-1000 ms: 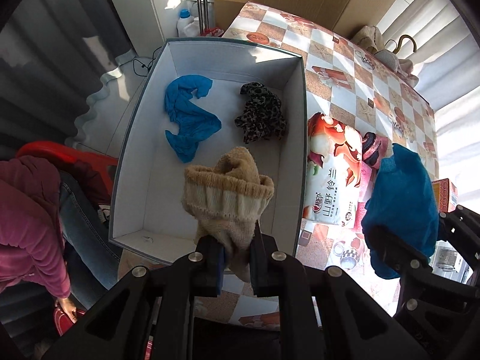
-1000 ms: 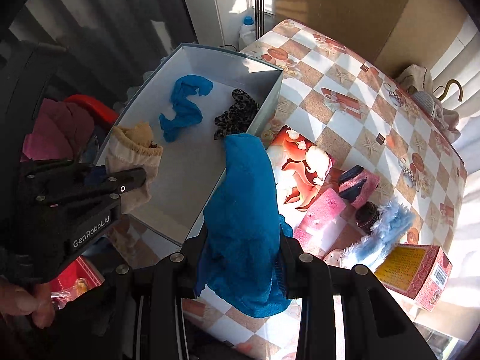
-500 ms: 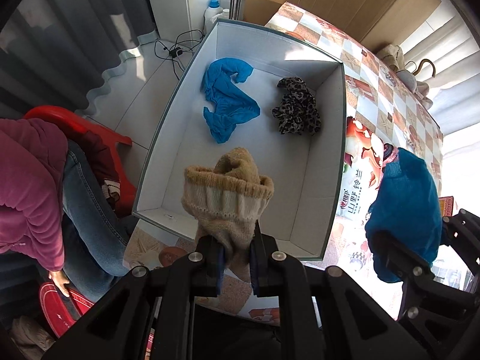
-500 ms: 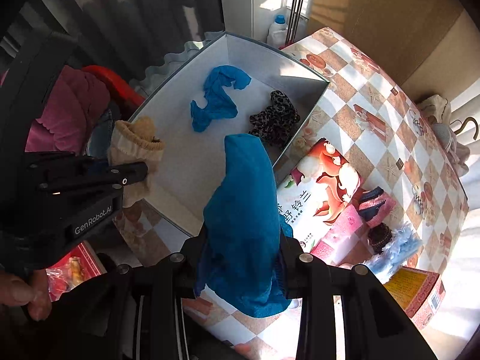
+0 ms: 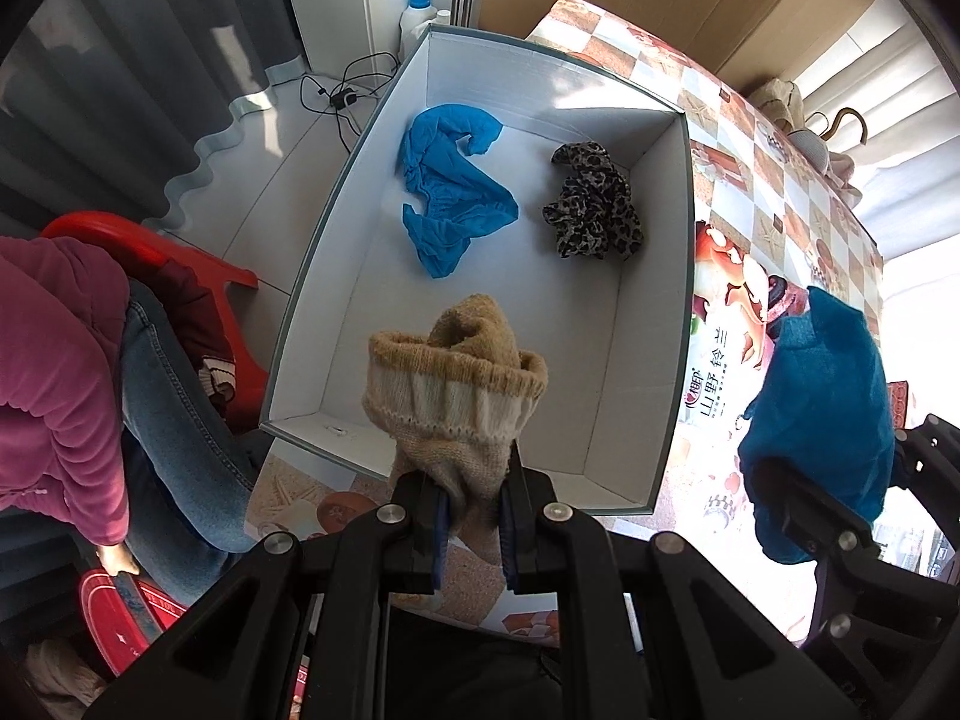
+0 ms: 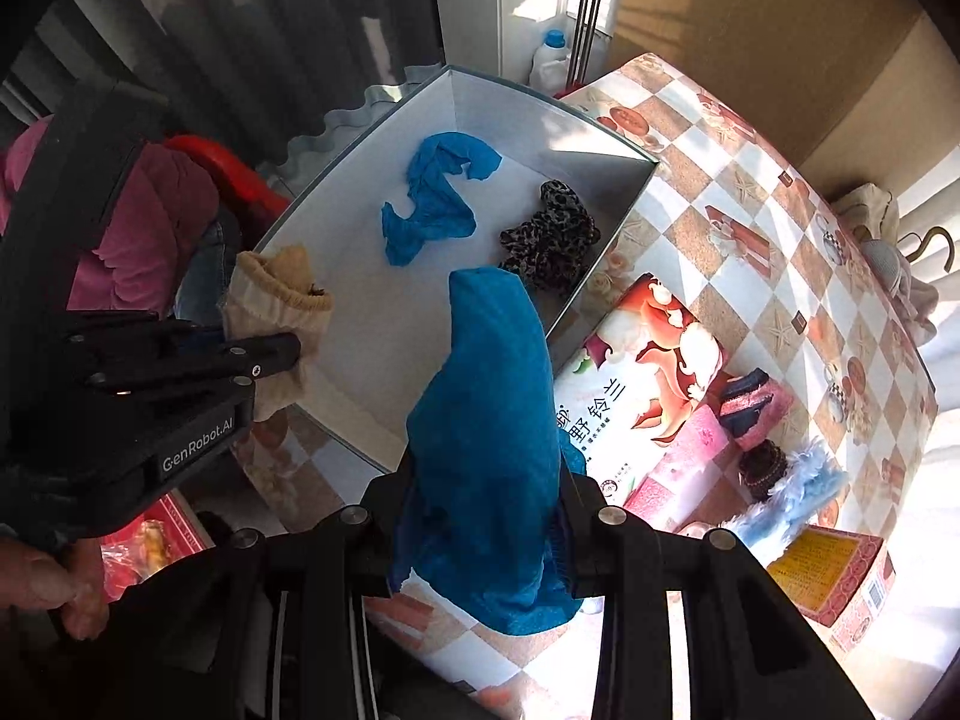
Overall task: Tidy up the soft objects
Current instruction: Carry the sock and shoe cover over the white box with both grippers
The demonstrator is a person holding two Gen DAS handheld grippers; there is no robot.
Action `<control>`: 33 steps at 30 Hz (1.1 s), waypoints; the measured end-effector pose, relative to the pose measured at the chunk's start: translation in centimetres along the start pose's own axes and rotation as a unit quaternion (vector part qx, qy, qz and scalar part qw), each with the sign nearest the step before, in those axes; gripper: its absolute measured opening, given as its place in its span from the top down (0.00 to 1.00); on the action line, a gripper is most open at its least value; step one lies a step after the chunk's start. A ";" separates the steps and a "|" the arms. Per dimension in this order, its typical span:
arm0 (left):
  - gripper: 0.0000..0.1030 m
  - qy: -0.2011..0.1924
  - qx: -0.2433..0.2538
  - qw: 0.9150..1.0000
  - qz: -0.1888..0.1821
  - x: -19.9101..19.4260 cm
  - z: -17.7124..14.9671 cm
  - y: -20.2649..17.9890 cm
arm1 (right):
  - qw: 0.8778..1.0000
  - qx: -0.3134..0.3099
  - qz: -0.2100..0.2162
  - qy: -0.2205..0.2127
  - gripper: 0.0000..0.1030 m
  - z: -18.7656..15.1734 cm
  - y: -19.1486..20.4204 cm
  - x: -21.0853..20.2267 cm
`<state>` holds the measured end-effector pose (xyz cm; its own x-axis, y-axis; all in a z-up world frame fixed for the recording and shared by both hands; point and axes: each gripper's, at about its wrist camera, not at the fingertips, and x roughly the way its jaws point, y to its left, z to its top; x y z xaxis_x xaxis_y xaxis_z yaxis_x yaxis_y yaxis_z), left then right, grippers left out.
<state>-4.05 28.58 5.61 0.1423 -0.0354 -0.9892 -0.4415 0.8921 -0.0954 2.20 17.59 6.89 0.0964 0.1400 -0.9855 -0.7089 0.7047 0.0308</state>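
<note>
As both point down: grippers clamped.

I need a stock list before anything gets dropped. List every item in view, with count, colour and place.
box: 1, white inside, on table's edge
thin cloth: 1, bright blue, in box
leopard-print cloth: 1, brown-black, in box
knit sock: 1, beige, held above box
teal cloth: 1, teal, held over box edge
printed pack: 1, red-white, beside box
pink items: 2, pink, beside pack
fluffy item: 1, pale blue, on table
carton: 1, red-yellow, table corner
table: 1, checked
bottle: 1, white, floor
left gripper: shut on sock
right gripper: shut on teal cloth
</note>
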 end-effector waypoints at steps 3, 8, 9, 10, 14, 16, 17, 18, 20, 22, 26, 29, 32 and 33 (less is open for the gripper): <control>0.86 0.000 0.001 1.000 -0.001 0.1 0.1 0.0 | 1.000 0.005 0.000 -0.001 0.64 0.1 -0.1 0.0; 0.86 0.002 -0.005 1.000 -0.004 0.4 0.2 0.6 | 1.000 0.008 -0.001 -0.008 0.64 0.7 -0.3 -0.1; 0.86 0.004 -0.007 1.000 -0.003 0.6 0.2 0.8 | 1.000 0.008 -0.001 -0.010 0.64 0.9 -0.2 -0.2; 0.86 0.008 -0.010 1.000 -0.003 0.8 0.2 1.0 | 1.000 0.007 0.000 -0.012 0.64 1.1 -0.2 -0.2; 0.86 0.017 -0.013 1.000 -0.004 1.3 0.4 1.3 | 1.000 0.009 0.001 -0.015 0.64 1.6 -0.1 0.0; 0.86 0.014 -0.008 1.000 -0.002 1.3 0.5 1.2 | 1.000 0.011 0.003 -0.016 0.64 1.9 -0.2 0.0; 0.86 0.014 -0.006 1.000 -0.001 1.3 0.6 1.1 | 1.000 0.012 0.003 -0.017 0.64 2.0 -0.2 0.1; 0.86 0.014 -0.003 1.000 -0.001 1.3 0.7 1.0 | 1.000 0.012 0.004 -0.017 0.64 2.1 -0.2 0.1; 0.86 0.015 -0.002 1.000 -0.001 1.4 0.8 0.9 | 1.000 0.013 0.005 -0.017 0.64 2.4 -0.2 0.2; 0.86 0.017 -0.002 1.000 -0.002 1.6 1.0 1.0 | 1.000 0.013 0.005 -0.016 0.64 2.4 -0.2 0.2; 0.86 0.019 0.001 1.000 -0.002 1.8 1.5 1.0 | 1.000 0.015 0.005 -0.014 0.64 2.9 -0.4 0.4; 0.86 0.020 0.008 1.000 -0.001 1.9 1.8 0.8 | 1.000 0.016 0.005 -0.014 0.64 3.4 -0.5 0.7; 0.86 0.023 0.014 1.000 0.000 2.1 2.1 0.8 | 1.000 0.016 0.005 -0.014 0.64 3.8 -0.5 0.8; 0.86 0.025 0.015 1.000 0.001 2.2 2.2 0.8 | 1.000 0.016 0.005 -0.014 0.64 3.8 -0.5 0.8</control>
<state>-2.13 30.19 3.61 0.0977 -0.0555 -0.9937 -0.4153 0.9051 -0.0914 5.30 19.95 6.72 0.1094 0.1666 -0.9799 -0.6872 0.7250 0.0466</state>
